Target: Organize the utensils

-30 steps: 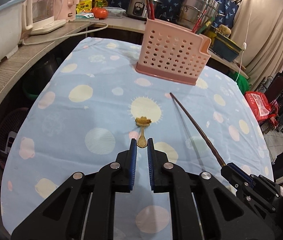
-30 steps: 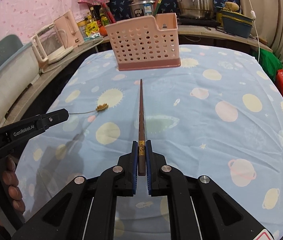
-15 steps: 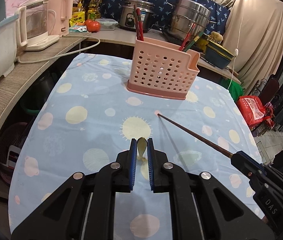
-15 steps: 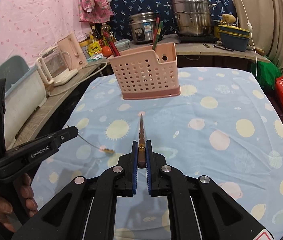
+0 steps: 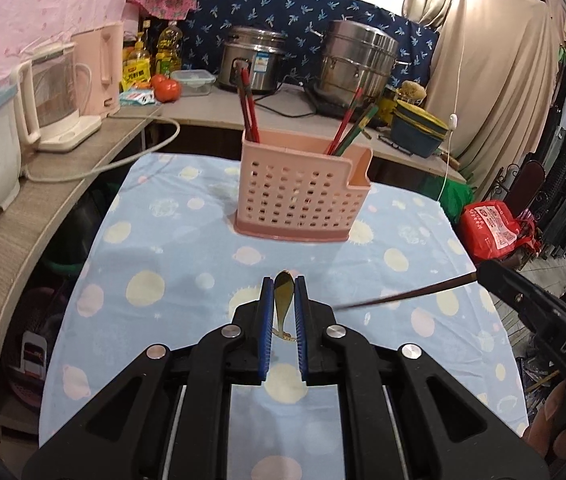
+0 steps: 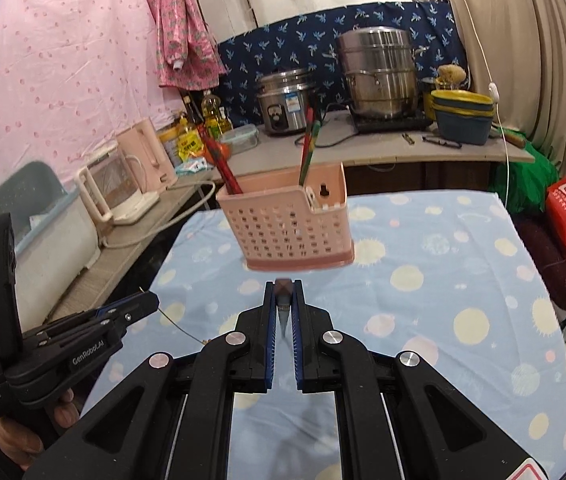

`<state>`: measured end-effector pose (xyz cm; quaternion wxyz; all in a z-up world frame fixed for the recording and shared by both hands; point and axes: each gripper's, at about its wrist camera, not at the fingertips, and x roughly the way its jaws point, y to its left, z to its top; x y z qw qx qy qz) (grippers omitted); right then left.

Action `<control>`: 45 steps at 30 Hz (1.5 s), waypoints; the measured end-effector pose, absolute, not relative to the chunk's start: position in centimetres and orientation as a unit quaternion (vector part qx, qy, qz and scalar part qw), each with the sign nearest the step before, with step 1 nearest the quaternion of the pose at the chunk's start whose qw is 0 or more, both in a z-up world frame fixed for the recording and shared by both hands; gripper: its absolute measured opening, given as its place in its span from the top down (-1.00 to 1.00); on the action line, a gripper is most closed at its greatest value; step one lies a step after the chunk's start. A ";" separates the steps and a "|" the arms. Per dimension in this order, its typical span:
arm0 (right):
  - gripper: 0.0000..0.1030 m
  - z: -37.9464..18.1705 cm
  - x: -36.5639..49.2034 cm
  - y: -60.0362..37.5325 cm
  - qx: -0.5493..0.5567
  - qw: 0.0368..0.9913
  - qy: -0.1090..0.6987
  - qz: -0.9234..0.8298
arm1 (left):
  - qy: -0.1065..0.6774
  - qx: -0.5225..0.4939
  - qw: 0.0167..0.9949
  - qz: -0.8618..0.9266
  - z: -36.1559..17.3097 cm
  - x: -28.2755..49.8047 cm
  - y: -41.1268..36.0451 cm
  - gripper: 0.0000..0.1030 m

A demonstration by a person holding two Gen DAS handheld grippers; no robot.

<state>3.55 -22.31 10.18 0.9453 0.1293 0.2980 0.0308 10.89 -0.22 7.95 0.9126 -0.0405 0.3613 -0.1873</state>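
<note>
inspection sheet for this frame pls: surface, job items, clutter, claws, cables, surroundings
Surface: table under a blue dotted cloth, no loose utensils seen on it.
Job's things: pink perforated caddy upright at the far end, chopsticks standing in it; gold spoon and dark chopstick both lifted clear of the cloth.
Clutter: nothing seen on the cloth.
Claws: left claw shut on the spoon; right claw shut on the chopstick.
Cables: white kettle cord along the counter; white cord hanging by the curtain.
Surroundings: kettle, rice cooker, steel steamer pot, red bag.
</note>
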 end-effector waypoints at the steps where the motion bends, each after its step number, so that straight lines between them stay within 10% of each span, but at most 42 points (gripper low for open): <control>1: 0.87 10.8 3.9 -22.5 0.130 0.947 0.292 0.032 | 0.356 -0.038 0.915 -0.188 8.7 11.2 -0.4 0.81; 22: 0.87 23.4 17.1 -25.8 0.170 0.972 0.158 0.040 | 0.247 -0.044 0.948 -0.194 20.3 22.3 -3.3 1.00; 45: 0.87 12.3 12.9 -26.3 0.187 0.948 0.256 0.016 | 0.434 -0.078 0.887 -0.139 2.5 21.4 0.9 0.98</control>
